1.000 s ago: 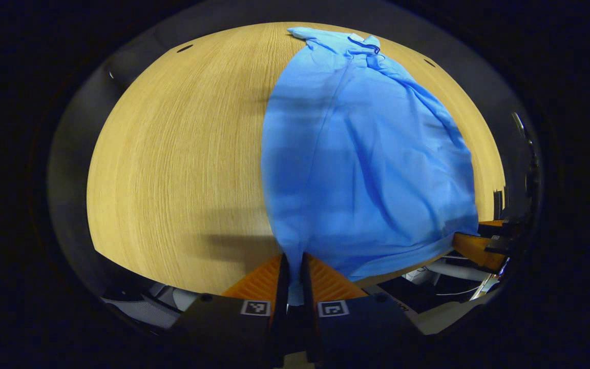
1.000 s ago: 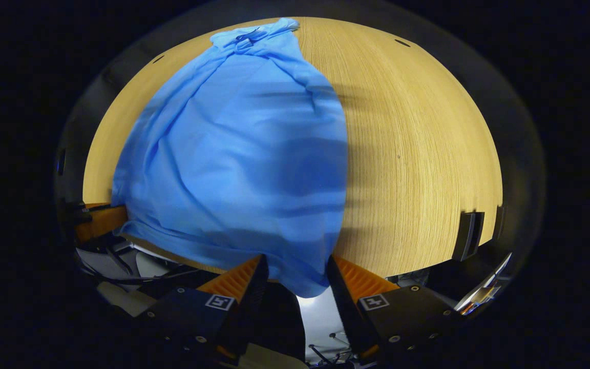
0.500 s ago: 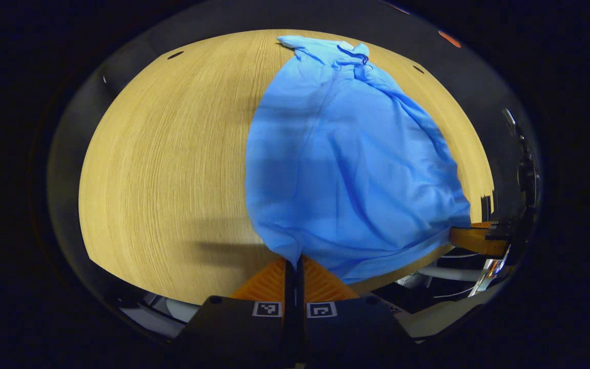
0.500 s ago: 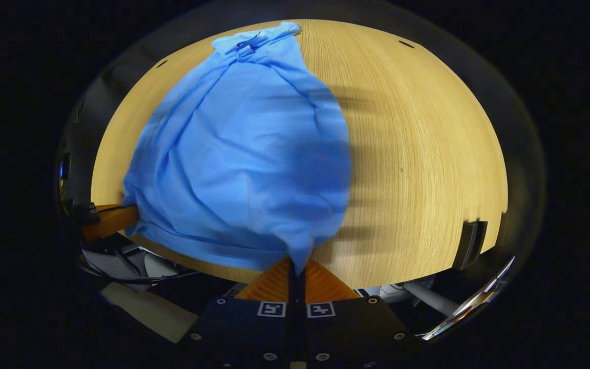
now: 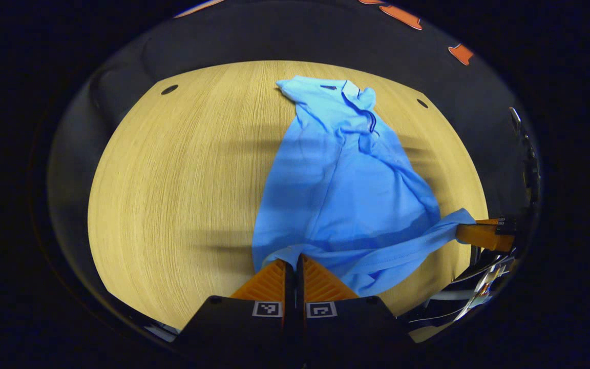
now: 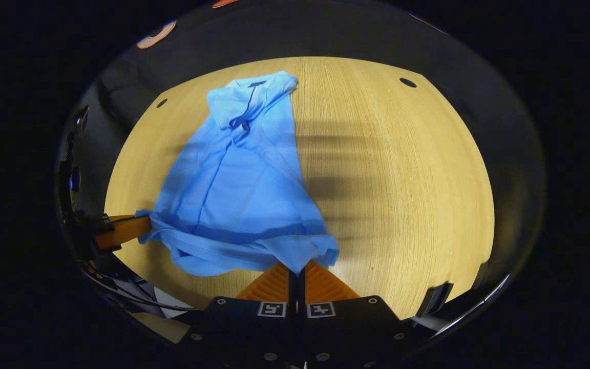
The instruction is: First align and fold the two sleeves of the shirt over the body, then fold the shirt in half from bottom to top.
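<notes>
On the wooden counter [image 5: 172,179] the blue shirt [image 5: 346,189] lies collar away; the left gripper [image 5: 291,264] and right gripper [image 6: 297,267] each have fingers clamped on a hem corner, lifting the bottom edge taut, seemingly so it can fold toward the collar.
</notes>
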Action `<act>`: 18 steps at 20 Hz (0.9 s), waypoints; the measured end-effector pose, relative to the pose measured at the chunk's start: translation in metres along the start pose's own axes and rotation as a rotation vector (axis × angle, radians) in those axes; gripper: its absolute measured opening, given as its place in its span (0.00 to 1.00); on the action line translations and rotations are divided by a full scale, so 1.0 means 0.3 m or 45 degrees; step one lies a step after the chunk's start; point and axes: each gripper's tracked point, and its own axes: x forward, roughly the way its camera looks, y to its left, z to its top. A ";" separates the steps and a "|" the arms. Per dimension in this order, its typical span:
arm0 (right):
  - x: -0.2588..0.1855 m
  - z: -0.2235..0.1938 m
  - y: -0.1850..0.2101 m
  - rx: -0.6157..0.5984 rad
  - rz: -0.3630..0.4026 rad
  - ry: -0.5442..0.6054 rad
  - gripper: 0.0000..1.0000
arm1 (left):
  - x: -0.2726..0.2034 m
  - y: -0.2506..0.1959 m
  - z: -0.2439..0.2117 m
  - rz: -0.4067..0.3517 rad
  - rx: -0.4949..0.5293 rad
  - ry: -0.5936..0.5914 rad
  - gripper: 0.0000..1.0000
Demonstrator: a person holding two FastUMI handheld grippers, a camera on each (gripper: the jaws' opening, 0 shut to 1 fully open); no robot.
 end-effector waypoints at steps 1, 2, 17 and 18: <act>0.002 0.045 -0.005 -0.004 -0.004 -0.021 0.01 | 0.001 0.005 0.046 0.000 0.005 -0.017 0.04; 0.004 0.092 -0.010 -0.008 -0.007 -0.043 0.01 | 0.005 0.008 0.090 0.001 0.006 -0.034 0.04; 0.059 0.736 -0.038 -0.068 -0.038 -0.291 0.00 | 0.105 0.066 0.841 0.028 -0.030 -0.230 0.03; 0.067 0.765 -0.042 -0.077 -0.040 -0.298 0.00 | 0.116 0.076 0.888 0.032 -0.027 -0.237 0.03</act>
